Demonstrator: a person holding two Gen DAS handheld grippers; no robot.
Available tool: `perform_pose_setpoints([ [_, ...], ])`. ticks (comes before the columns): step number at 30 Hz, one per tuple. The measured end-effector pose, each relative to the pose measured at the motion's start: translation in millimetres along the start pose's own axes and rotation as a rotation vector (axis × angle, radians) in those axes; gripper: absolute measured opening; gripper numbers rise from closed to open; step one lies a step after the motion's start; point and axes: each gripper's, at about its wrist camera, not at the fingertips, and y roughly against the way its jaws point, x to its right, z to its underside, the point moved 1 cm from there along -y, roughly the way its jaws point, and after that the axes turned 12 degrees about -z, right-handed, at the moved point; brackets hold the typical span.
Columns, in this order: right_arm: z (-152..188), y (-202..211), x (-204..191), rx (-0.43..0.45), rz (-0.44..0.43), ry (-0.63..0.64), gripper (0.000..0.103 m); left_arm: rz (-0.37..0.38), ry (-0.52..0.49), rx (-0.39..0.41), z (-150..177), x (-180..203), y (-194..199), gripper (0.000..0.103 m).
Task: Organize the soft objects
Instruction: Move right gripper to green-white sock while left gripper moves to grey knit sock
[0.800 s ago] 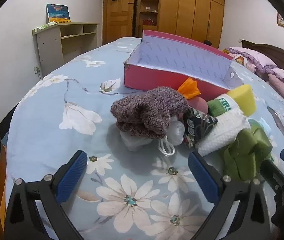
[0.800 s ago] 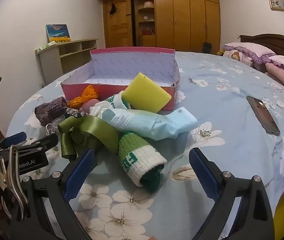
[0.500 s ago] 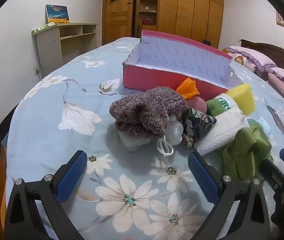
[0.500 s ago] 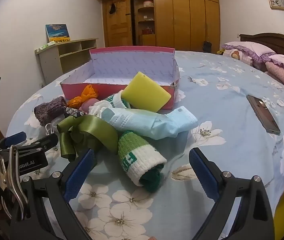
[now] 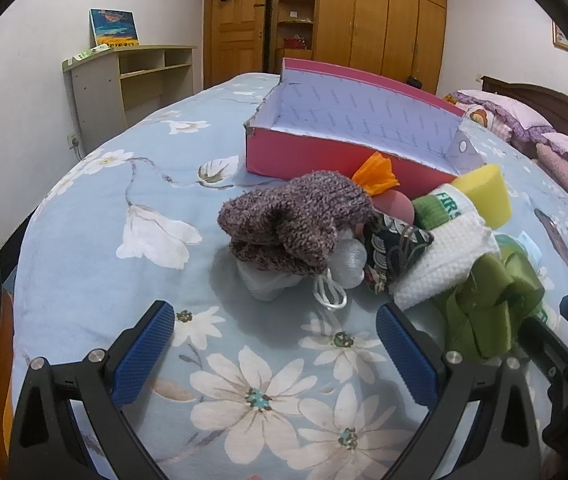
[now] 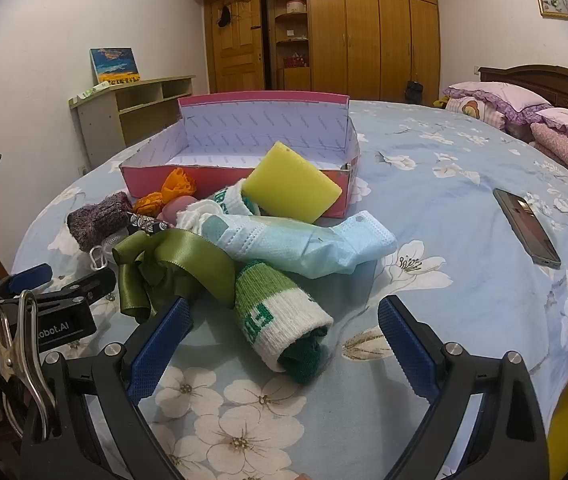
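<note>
**Soft pile waited before the pink box, both claws wide**

Blue bedding printed with white flowers (image 6: 464, 208) covered the bed and filled the near ground of both views. Nearest the cameras, the left gripper (image 5: 274, 346) and the right gripper (image 6: 284, 338) stood with jaws spread wide, their ribbed blue pads clear of everything; each held nothing. The black frames of both were cut off by the lower edge.

Just beyond the right gripper lay a rolled green-and-white knit sock (image 6: 280, 316), its lettering only partly readable. Left of it sat a glossy olive satin ribbon (image 6: 176, 264), looped and creased, and over both sprawled a pale blue pleated face mask (image 6: 304, 240). Beyond the left gripper a fuzzy mauve knit glove (image 5: 292, 216) lay atop a translucent white plastic bag (image 5: 272, 284), most of which it hid. To its right a dark patterned pouch (image 5: 394, 248) and a white waffle-weave cloth (image 5: 440, 264) were partly buried, as was a pink rounded thing (image 5: 398, 206) too covered to identify. Farther on, crumpled orange fabric (image 6: 176, 188) and a smooth yellow sponge block (image 6: 290, 188) leaned against the near wall of the pink cardboard box (image 6: 148, 178), open-topped and lined in pale lilac. Well off to the right a dark phone (image 6: 526, 228) lay flat on the bedding. Wooden wardrobes (image 6: 364, 36) closed the far wall.
</note>
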Motion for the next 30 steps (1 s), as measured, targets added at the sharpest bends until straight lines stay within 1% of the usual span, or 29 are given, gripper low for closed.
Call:
perform_pose_setpoints([
  [19, -1, 0, 0, 0.001, -0.002, -0.002, 0.098, -0.002, -0.008, 0.0, -1, 3, 3, 0.103],
  [25, -2, 0, 1, 0.0, -0.005, -0.003, 0.098, 0.007, -0.021, -0.003, -1, 5, 1, 0.103],
  [30, -7, 7, 11, 0.016, -0.051, -0.048, 0.098, 0.023, -0.022, 0.004, -3, 3, 4, 0.103],
])
